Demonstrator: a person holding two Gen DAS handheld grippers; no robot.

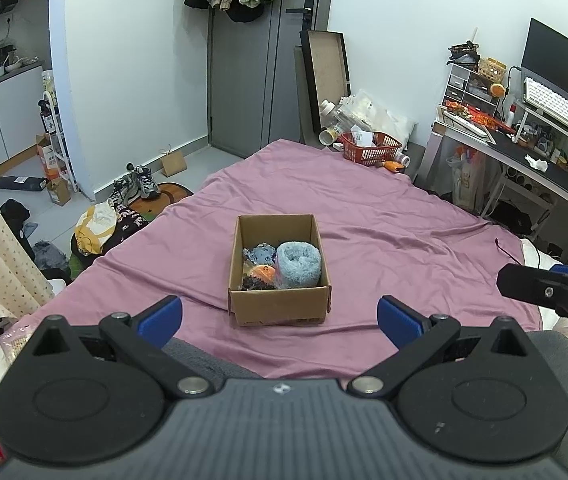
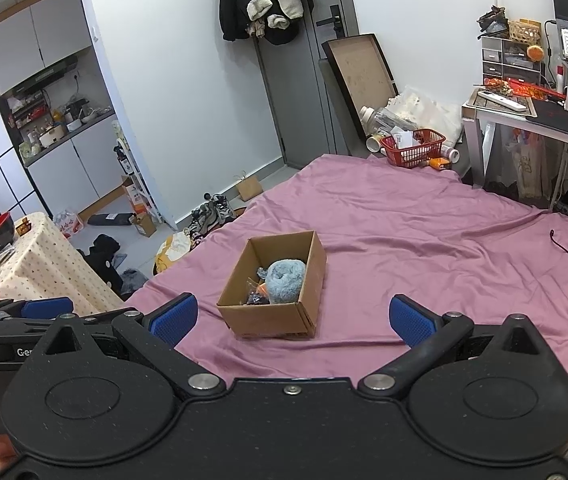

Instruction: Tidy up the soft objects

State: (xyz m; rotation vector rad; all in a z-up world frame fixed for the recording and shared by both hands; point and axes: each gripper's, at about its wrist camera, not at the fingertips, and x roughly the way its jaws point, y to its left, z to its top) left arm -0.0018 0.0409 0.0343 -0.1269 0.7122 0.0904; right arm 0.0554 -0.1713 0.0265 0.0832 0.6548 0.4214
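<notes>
An open cardboard box [image 1: 279,304] stands on the purple bedsheet [image 1: 384,224]. Inside it lie a fluffy light-blue roll [image 1: 298,264], a blue patterned soft item [image 1: 260,255], an orange item [image 1: 264,272] and a dark item [image 1: 255,283]. My left gripper [image 1: 279,318] is open and empty, just short of the box's near wall. The box also shows in the right wrist view [image 2: 271,316], with the blue roll [image 2: 286,286] in it. My right gripper [image 2: 291,318] is open and empty, near the box. It shows at the right edge of the left wrist view [image 1: 556,288].
A red basket [image 1: 371,146] and bottles lie past the bed's far corner. A cluttered desk [image 1: 544,160] with a keyboard stands at the right. Shoes [image 1: 139,184], bags and clothes lie on the floor at the left. A cloth-covered table [image 2: 43,264] stands at the left.
</notes>
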